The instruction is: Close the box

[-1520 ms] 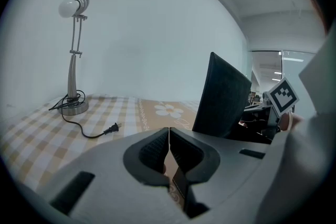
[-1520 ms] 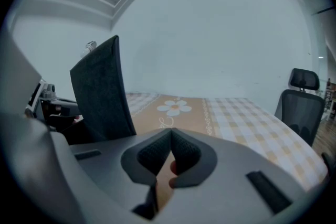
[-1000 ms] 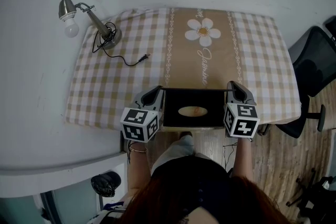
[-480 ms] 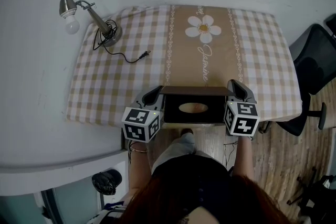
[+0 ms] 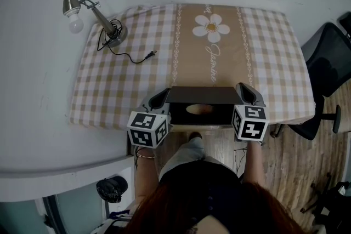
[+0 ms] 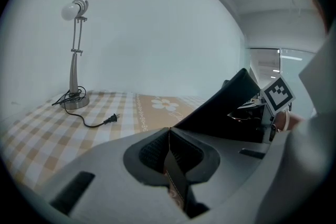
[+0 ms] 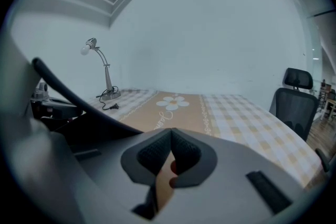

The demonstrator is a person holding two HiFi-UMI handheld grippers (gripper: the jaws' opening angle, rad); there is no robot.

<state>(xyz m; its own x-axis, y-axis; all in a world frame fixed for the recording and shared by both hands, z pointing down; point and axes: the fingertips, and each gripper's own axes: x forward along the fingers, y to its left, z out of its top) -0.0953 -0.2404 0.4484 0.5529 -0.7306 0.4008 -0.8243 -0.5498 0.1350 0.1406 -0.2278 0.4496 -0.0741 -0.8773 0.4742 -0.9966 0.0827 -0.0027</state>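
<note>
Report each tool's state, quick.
Left tool: shut on a thin dark flap by the box.
Right tool: shut on a thin brown flap.

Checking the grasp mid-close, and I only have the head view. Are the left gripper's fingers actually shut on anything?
Observer: Yes. The left gripper view shows the left gripper shut on a thin dark card flap.
Operator: And the right side?
Observer: The right gripper is shut too, on a thin tan card flap.
Operator: How far down is the lid?
Observer: From the side, the black rectangular lid slants at a shallow angle, neither upright nor flat, with an open gap under it.
</note>
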